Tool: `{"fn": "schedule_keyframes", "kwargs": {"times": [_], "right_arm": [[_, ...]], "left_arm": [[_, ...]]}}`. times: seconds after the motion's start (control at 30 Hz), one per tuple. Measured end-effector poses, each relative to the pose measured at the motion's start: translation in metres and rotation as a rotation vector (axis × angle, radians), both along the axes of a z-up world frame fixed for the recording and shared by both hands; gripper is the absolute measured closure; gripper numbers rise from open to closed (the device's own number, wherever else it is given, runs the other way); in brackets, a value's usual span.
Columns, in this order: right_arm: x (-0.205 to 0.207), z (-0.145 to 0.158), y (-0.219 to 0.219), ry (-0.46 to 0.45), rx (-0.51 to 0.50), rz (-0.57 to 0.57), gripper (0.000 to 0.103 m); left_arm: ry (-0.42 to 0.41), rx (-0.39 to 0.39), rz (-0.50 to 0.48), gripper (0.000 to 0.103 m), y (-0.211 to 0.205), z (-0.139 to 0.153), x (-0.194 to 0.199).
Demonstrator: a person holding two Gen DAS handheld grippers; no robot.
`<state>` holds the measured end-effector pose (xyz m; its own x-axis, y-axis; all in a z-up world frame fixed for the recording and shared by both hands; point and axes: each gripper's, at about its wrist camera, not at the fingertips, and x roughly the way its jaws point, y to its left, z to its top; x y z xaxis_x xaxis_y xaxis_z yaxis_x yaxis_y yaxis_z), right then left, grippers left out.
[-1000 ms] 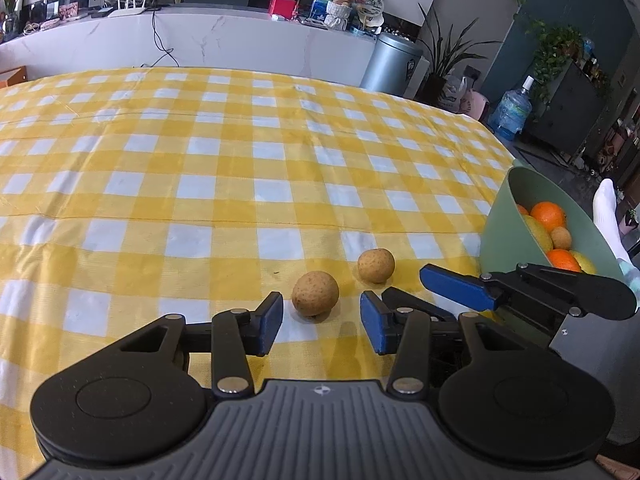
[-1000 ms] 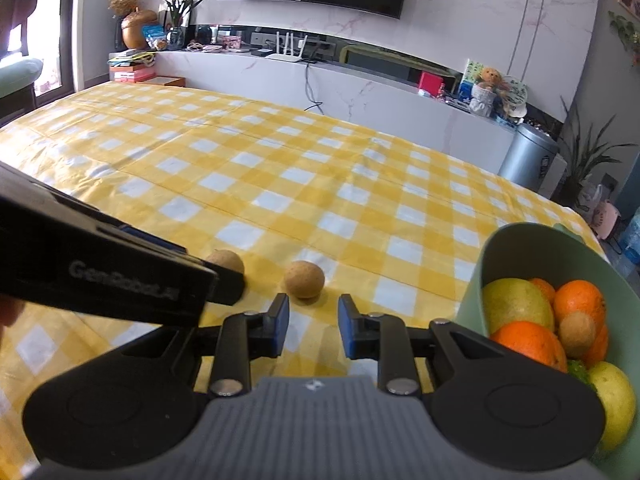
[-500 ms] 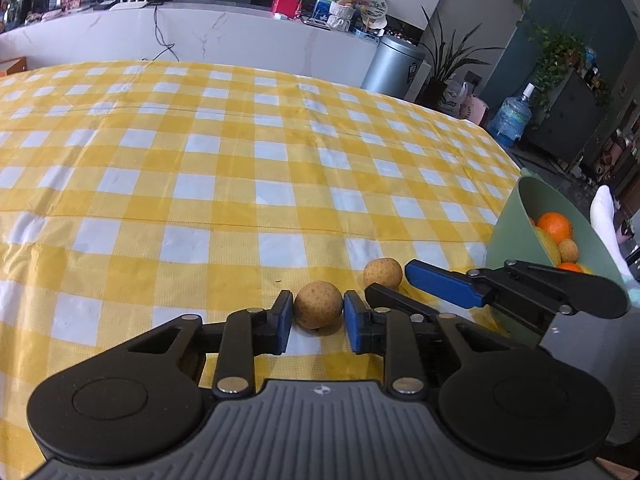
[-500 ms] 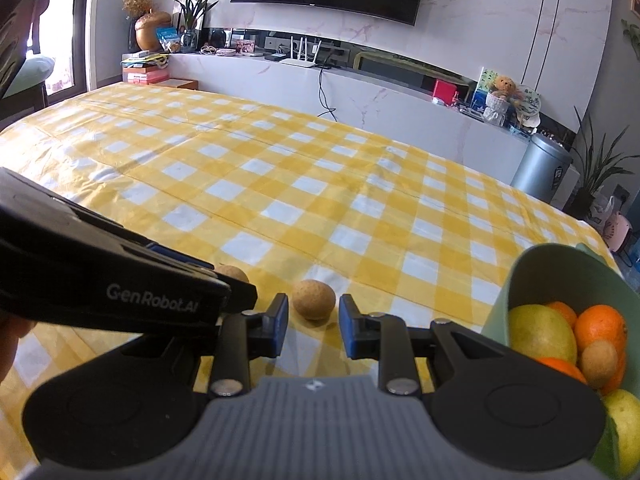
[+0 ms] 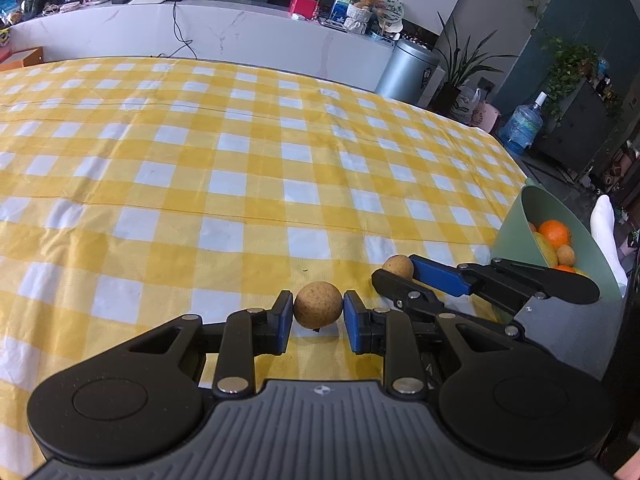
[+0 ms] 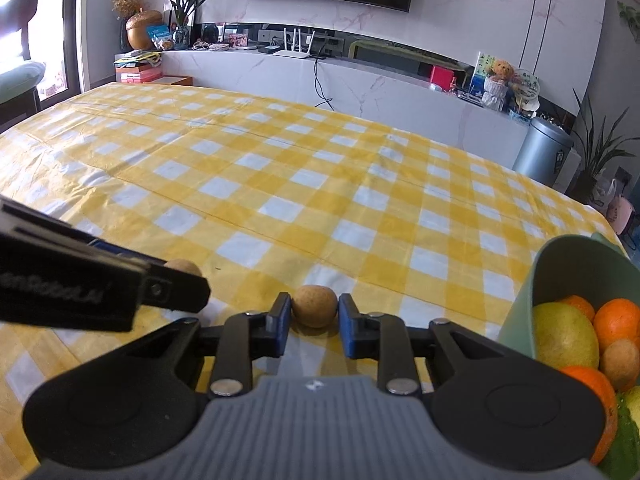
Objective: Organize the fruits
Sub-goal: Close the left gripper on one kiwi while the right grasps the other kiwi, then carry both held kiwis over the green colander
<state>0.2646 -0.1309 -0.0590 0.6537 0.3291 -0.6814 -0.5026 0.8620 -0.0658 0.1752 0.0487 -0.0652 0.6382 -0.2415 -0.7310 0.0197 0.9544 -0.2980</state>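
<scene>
A creased cloth tablecloth (image 5: pixel 240 168) bears matt, rough-skinned brown fruits (image 5: pixel 318 304), beside a smooth plastic bowl (image 6: pixel 560 272).

Quick tally: 2 small brown round fruits on the yellow-checked cloth (image 5: pixel 248 184), one (image 5: pixel 318 305) left, other (image 6: pixel 314 306) right. 1 green bowl (image 6: pixel 560 276). Inside it, visible: 3 oranges (image 6: pixel 618 318), 1 more brown fruit (image 6: pixel 621 358), 1 big yellow-green fruit (image 6: pixel 564 336). Rest of the bowl's contents cut off, can't count. 2 grippers.

Two fruits (image 5: pixel 318 305) (image 5: pixel 397 267) on table (image 5: pixel 240 184); bowl (image 5: pixel 516 224) right.
</scene>
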Motion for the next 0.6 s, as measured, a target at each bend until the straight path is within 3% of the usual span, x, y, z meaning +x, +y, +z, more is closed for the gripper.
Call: {"fn": "schedule_keyframes", "kwargs": {"times": [0.6], "right_arm": [[-0.035, 0.055, -0.013, -0.108, 0.051, 0.052, 0.081]], "left_arm": [[-0.064, 0.038, 0.04, 0.073, -0.004, 0.041, -0.028]]}}
